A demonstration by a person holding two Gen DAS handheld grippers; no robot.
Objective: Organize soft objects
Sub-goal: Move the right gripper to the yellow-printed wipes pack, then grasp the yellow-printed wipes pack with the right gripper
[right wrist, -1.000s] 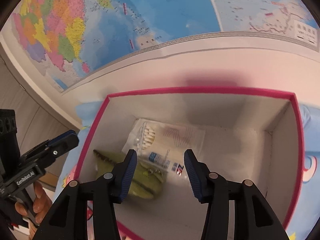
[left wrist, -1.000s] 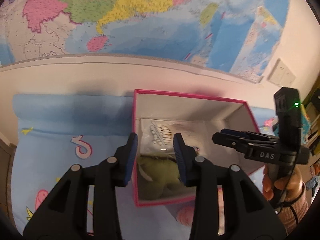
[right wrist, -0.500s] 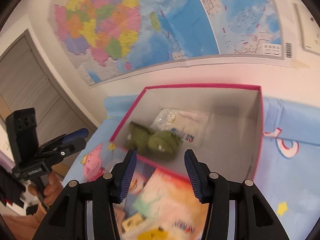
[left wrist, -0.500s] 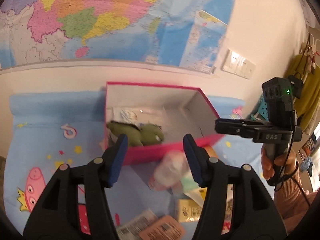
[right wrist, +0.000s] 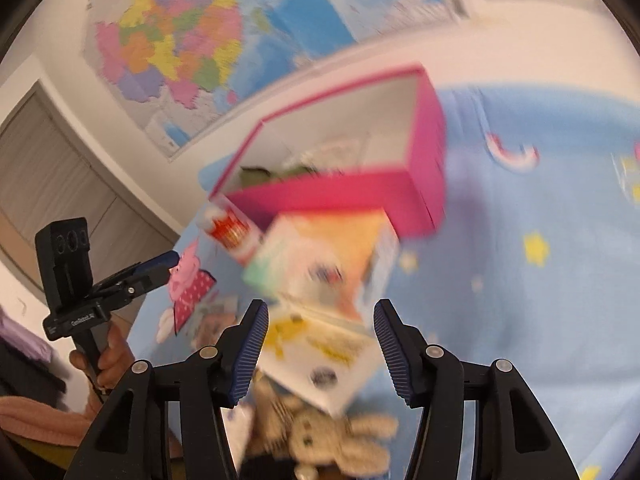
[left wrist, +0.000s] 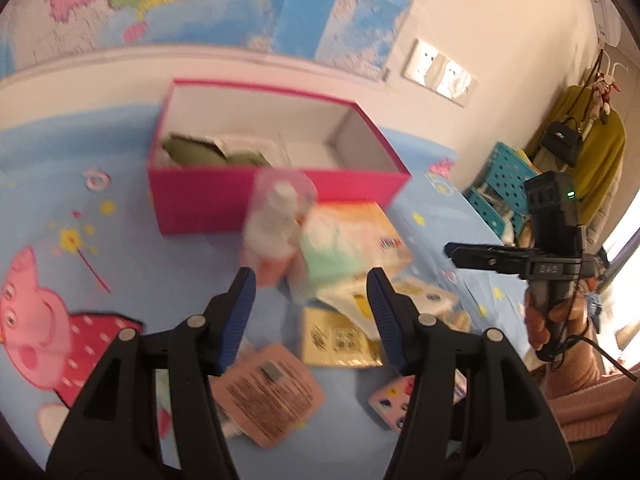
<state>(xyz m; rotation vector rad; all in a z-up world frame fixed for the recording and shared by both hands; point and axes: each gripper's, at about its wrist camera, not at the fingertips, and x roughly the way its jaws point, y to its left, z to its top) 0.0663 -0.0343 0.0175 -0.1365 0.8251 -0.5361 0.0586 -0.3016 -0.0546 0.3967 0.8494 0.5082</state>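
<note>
Both my tools empty, jaws wide: left tool (left wrist: 310, 294), right tool (right wrist: 318, 326). Directly under my right tool, a beige plush rabbit (right wrist: 340, 440) and a white pack (right wrist: 320, 356), unsorted. Ahead of my left tool, a tissue pack (left wrist: 348, 248) and bottle (left wrist: 276, 224). Beyond, the pink box (left wrist: 240, 200) holds a green plush (left wrist: 192, 152). Judged: barely begun

Wall map (left wrist: 200, 4) above; yellow garment (left wrist: 600, 160) hanging right — teal crate (left wrist: 504, 180) beneath.

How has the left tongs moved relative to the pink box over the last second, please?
Yes: the left tongs has pulled back from the pink box, now open above the packets in front of it.
</note>
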